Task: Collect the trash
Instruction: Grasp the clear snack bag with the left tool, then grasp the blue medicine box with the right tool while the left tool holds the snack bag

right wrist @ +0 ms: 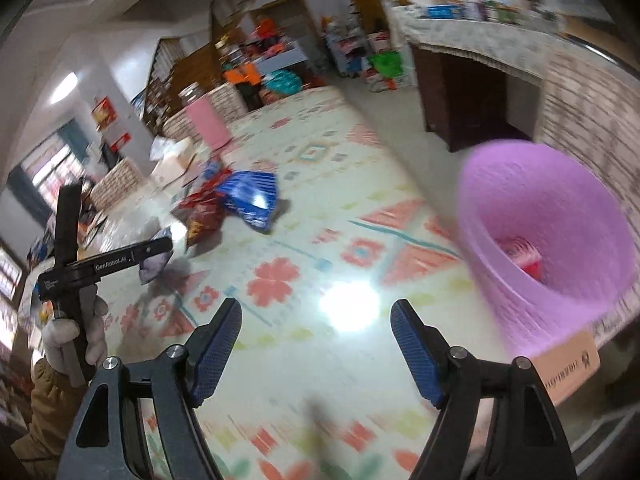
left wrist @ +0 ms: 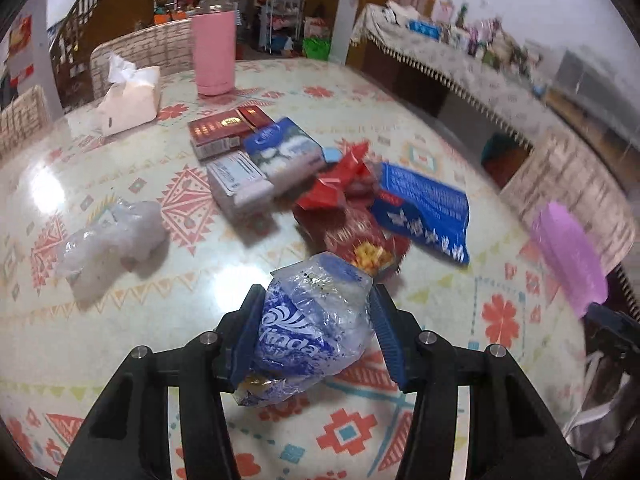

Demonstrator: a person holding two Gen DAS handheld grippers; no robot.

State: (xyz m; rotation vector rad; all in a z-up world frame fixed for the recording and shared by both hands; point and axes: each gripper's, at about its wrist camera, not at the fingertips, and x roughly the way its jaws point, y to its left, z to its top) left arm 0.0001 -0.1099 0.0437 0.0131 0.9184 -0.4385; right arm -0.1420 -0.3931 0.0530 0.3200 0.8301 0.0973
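**Crumpled wrapper in the left gripper, bin waiting on the right**

The left gripper (left wrist: pixel 316 336) is clamped on a crumpled blue-and-clear plastic wrapper (left wrist: pixel 312 320), which sits squeezed between the two blue pads (left wrist: pixel 250 336) and appears lifted off the patterned surface (left wrist: pixel 120 344). It looks nearly weightless and very soft: thin film that folds under any pressure and springs partly back, so it could slip out if the hold eases. The bunched middle, where the layers are thickest, is the sensible place to pinch, and that is roughly where the pads have it now.

The right gripper (right wrist: pixel 316 344) is empty, its jaws standing wide apart above the surface. Just to its right stands the purple bin (right wrist: pixel 548 240), tilted in this view (the fisheye and motion blur make its true lean hard to judge), with something red lying inside.

Beyond the wrapper, farther from the bin, more trash lies in a loose heap: a red snack bag (left wrist: pixel 352 216), a blue foil packet (left wrist: pixel 424 212) touching it, a blue tissue pack (left wrist: pixel 284 152) and a clear crumpled bag (left wrist: pixel 112 236) lying apart on the far side. The bags should handle like the wrapper; the cigarette boxes (left wrist: pixel 224 128) behind look stiffer and would take a grip across their flat faces. A pink tumbler (left wrist: pixel 214 52) and tissue box (left wrist: pixel 128 100) stand farthest from the bin, likely not trash.
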